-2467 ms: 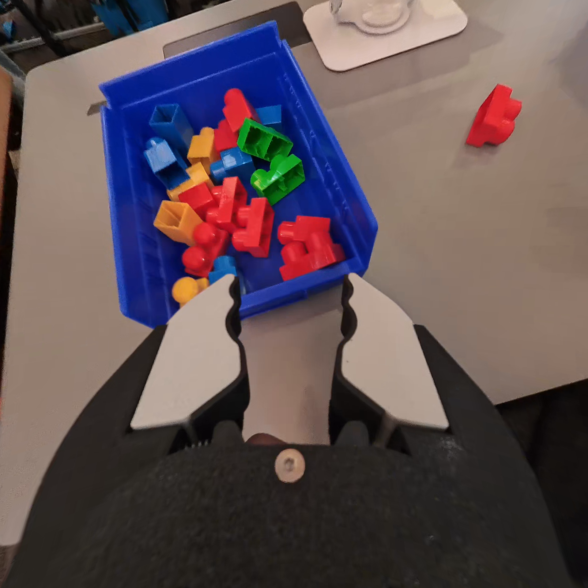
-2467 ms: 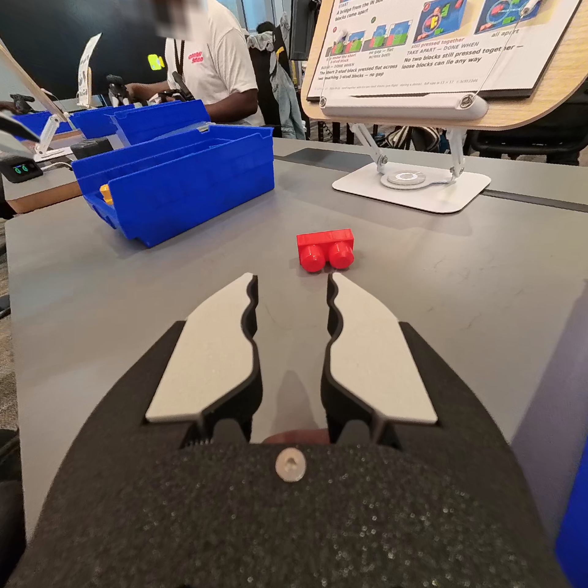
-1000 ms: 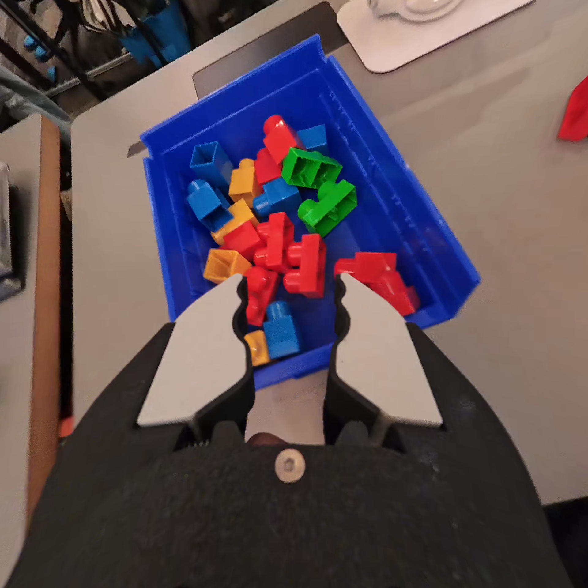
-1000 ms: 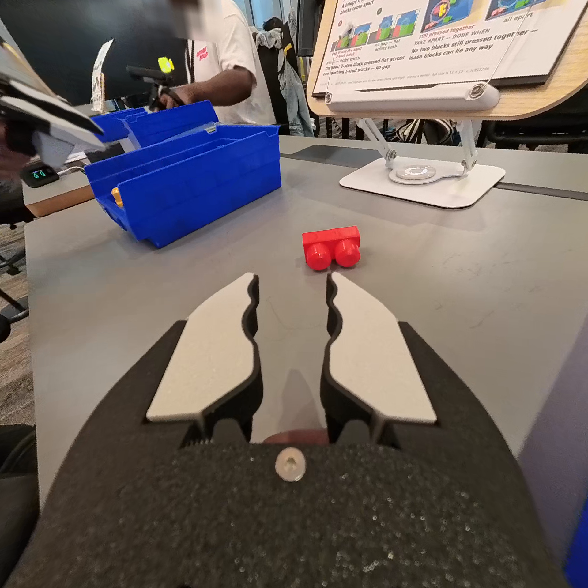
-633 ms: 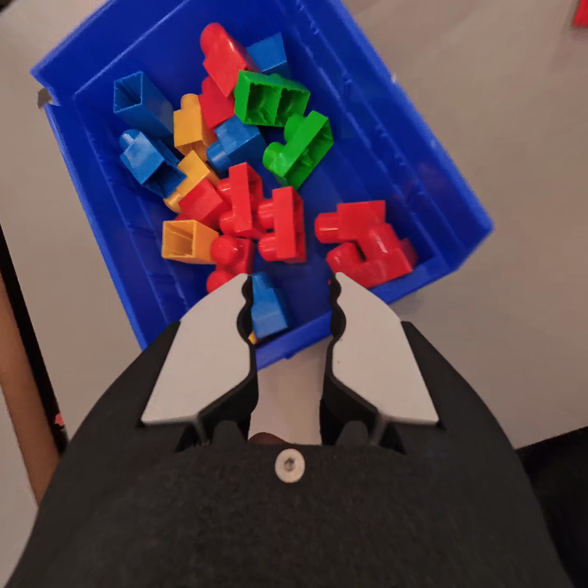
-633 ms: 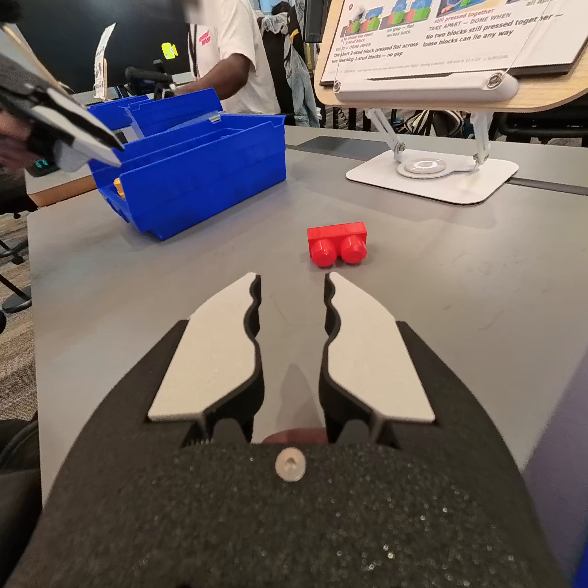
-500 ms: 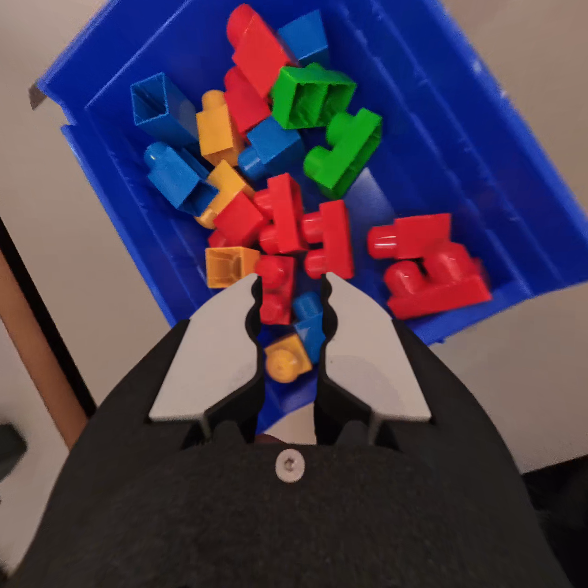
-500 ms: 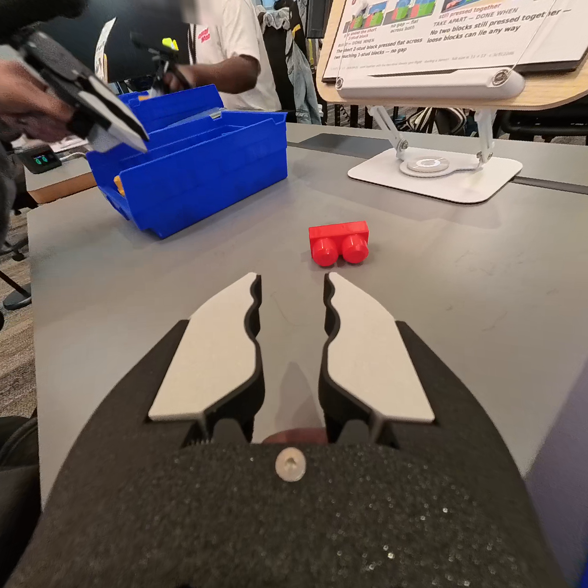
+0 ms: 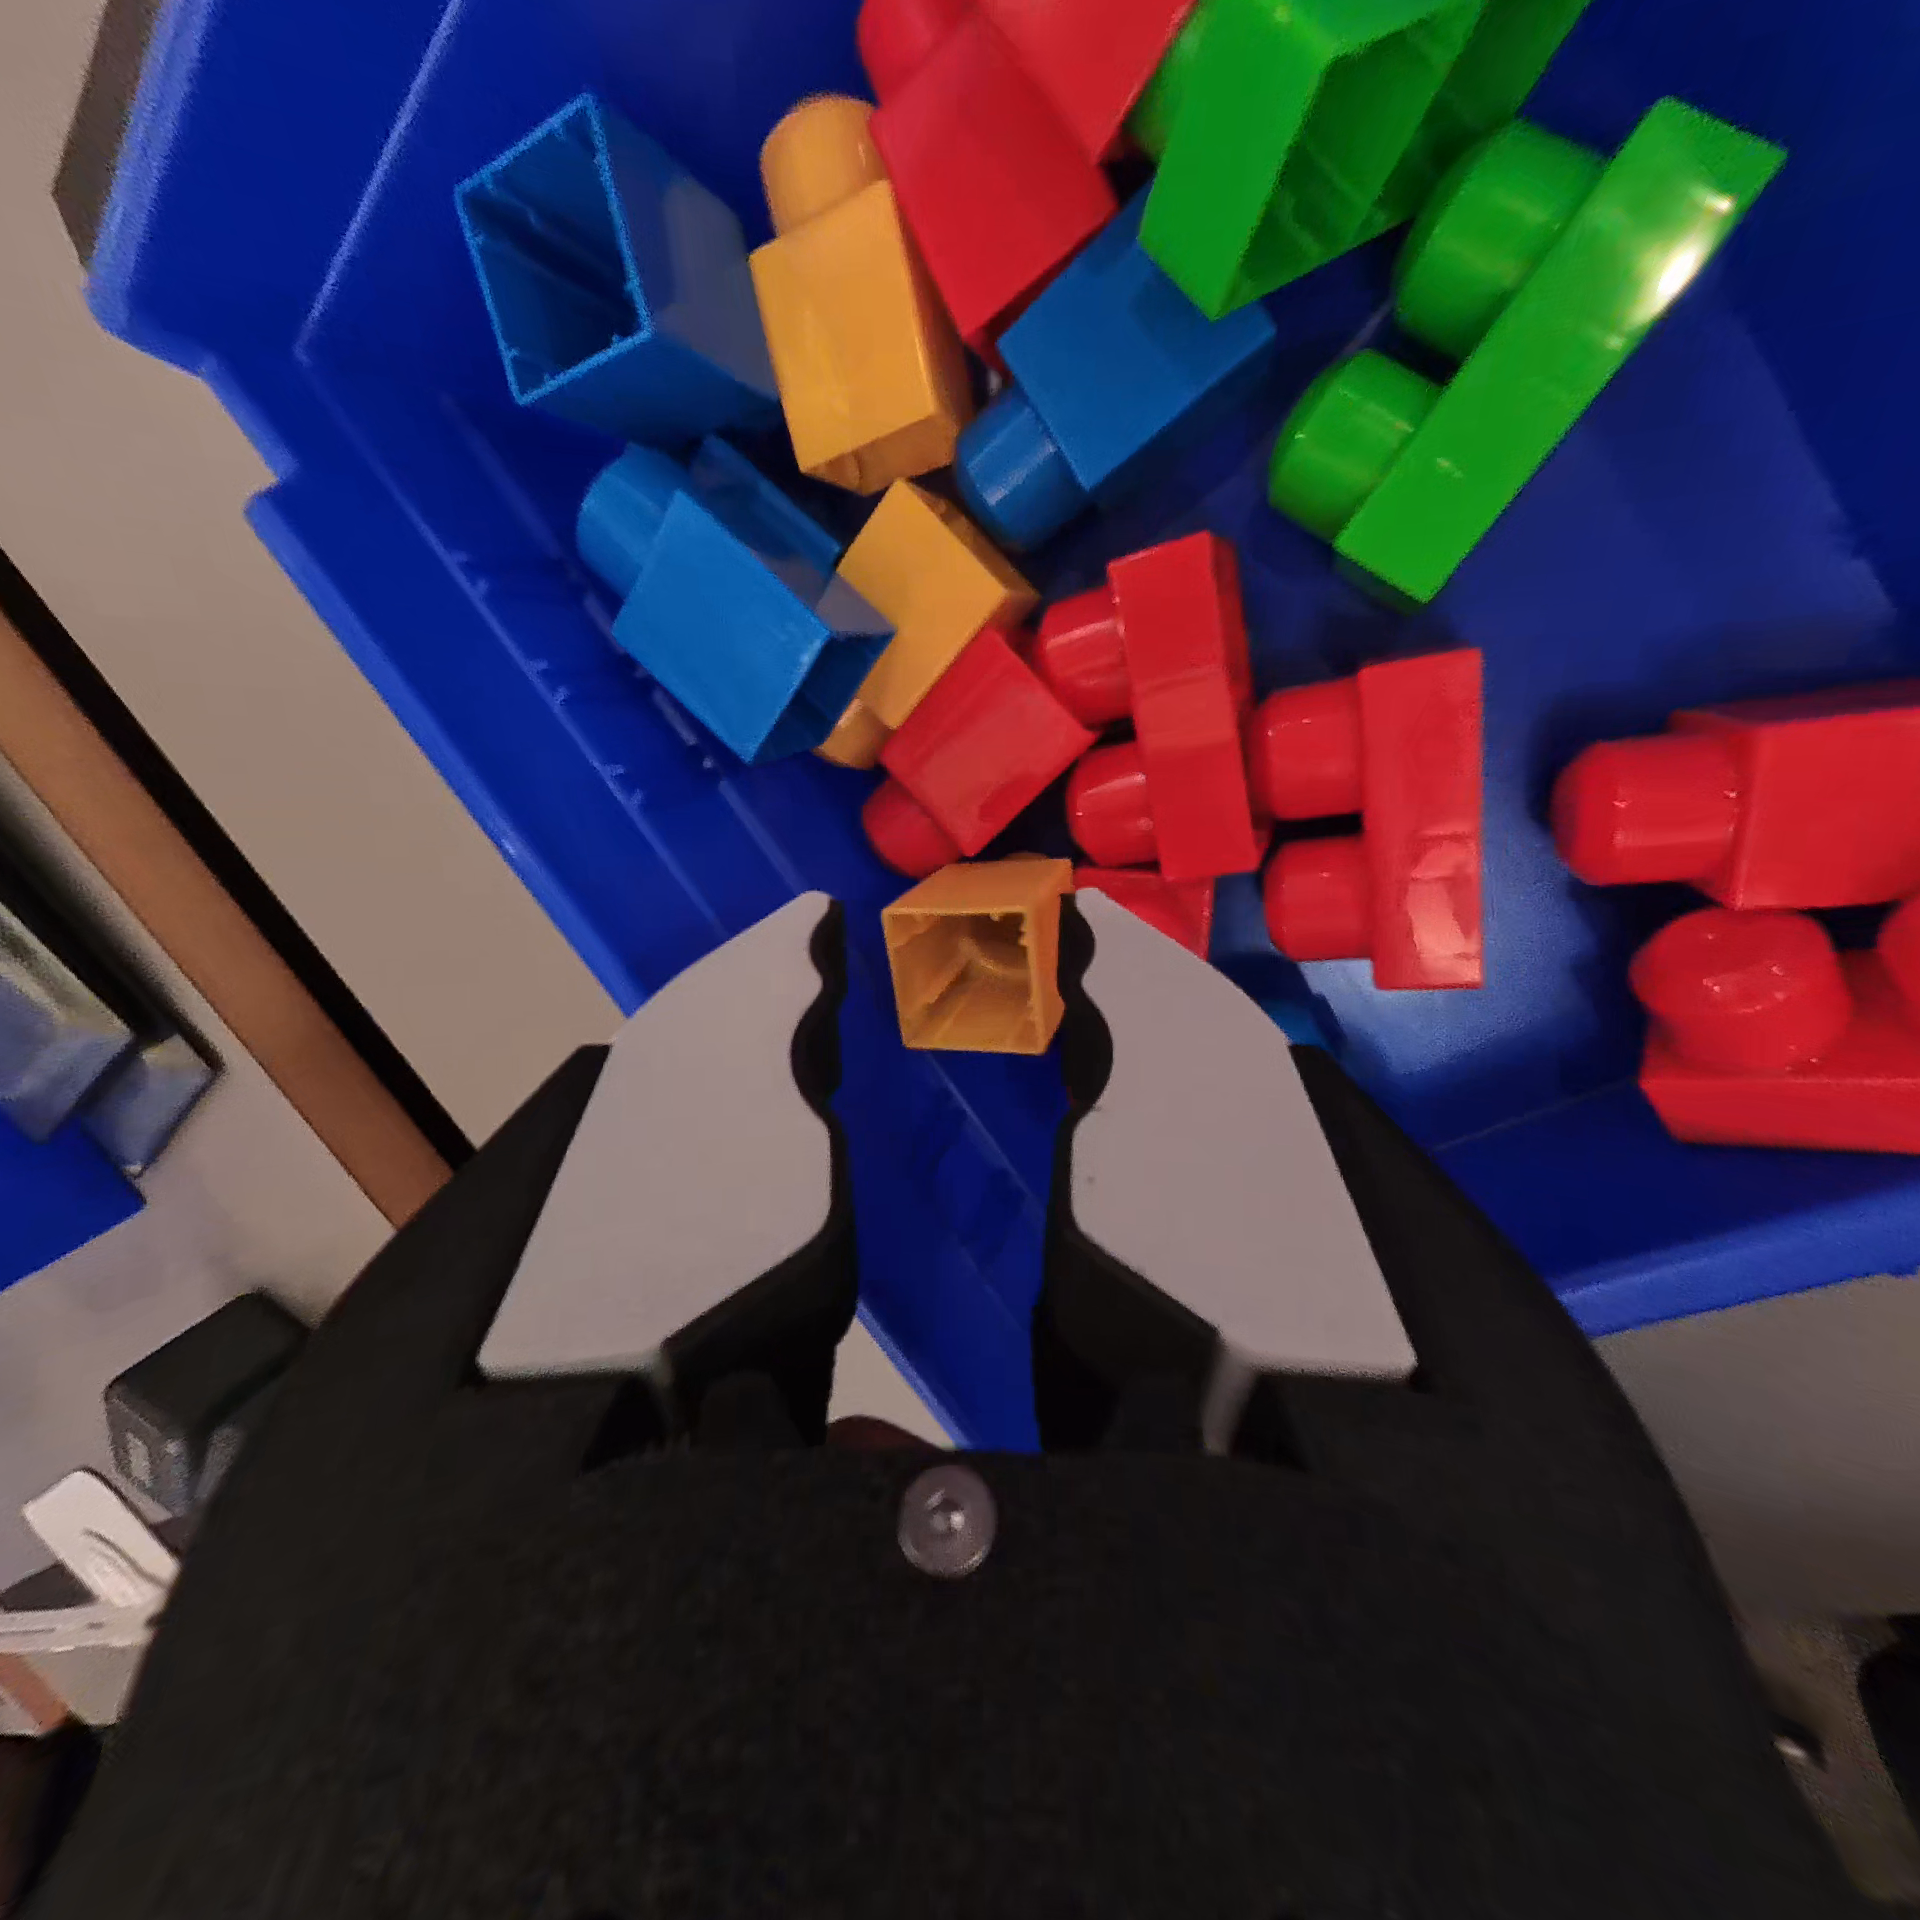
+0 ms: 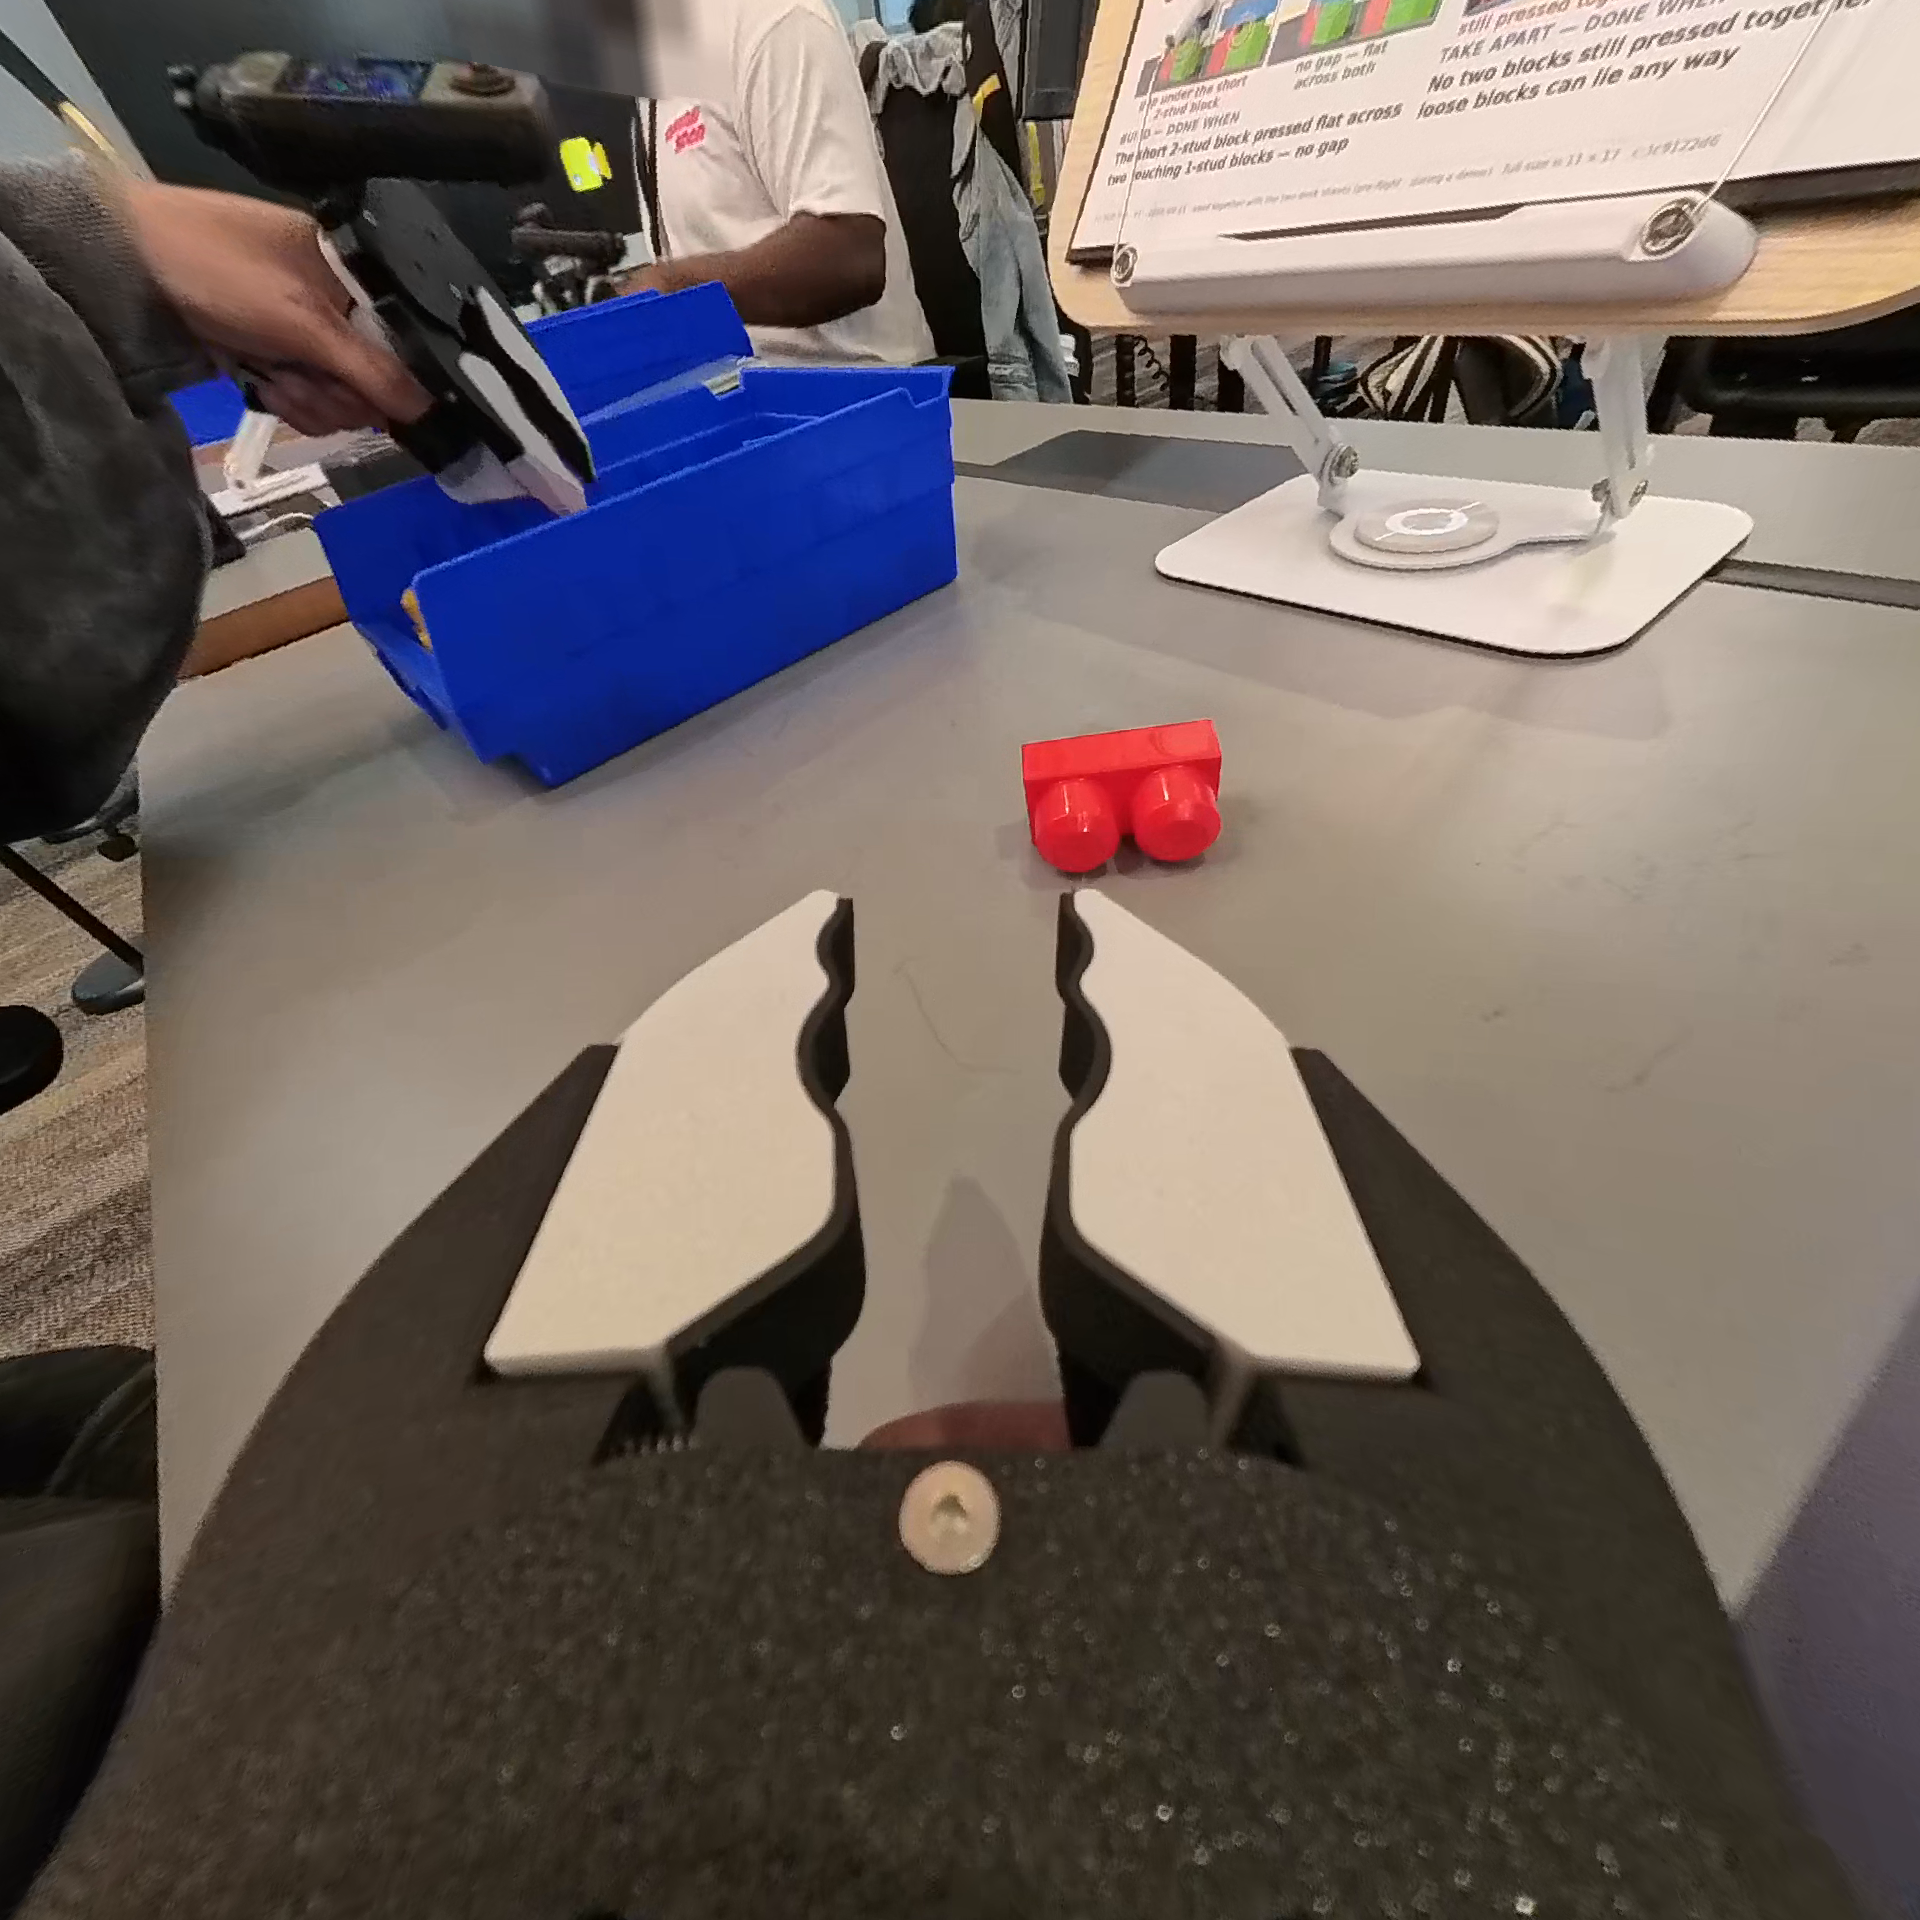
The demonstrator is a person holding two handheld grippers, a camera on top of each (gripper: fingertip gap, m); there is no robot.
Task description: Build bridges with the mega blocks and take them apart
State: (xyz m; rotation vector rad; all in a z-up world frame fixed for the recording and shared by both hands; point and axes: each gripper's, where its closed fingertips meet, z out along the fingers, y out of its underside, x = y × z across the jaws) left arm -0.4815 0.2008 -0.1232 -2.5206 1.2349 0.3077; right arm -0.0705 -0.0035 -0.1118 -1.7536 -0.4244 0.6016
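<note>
In the left wrist view, my left gripper (image 9: pixel 956 920) is open and low inside the blue bin (image 9: pixel 468 582). An orange one-stud block (image 9: pixel 977 961) lies between its fingertips, hollow side up. The right finger touches it and a small gap shows at the left finger. Red blocks (image 9: pixel 1371 810), blue blocks (image 9: pixel 727 644), green blocks (image 9: pixel 1538 343) and more orange blocks fill the bin. In the right wrist view, my right gripper (image 10: pixel 956 914) is open and empty above the grey table. A red two-stud block (image 10: pixel 1122 790) lies on its side just beyond it. The left gripper (image 10: pixel 509 416) also shows there, dipping into the bin (image 10: pixel 644 592).
A white document stand (image 10: pixel 1455 551) with an instruction sheet stands at the back right of the table. Another blue bin and a person in a white shirt (image 10: pixel 769 177) are behind the bin. The table's left edge (image 10: pixel 156 935) drops to carpet. A wooden desk edge (image 9: pixel 208 831) lies left of the bin. Left tips to right tips: about 45 cm.
My left gripper has dropped into the bin and shifted left, its jaws narrower, and now straddles the orange block. My right gripper has stayed nearly still and open.
</note>
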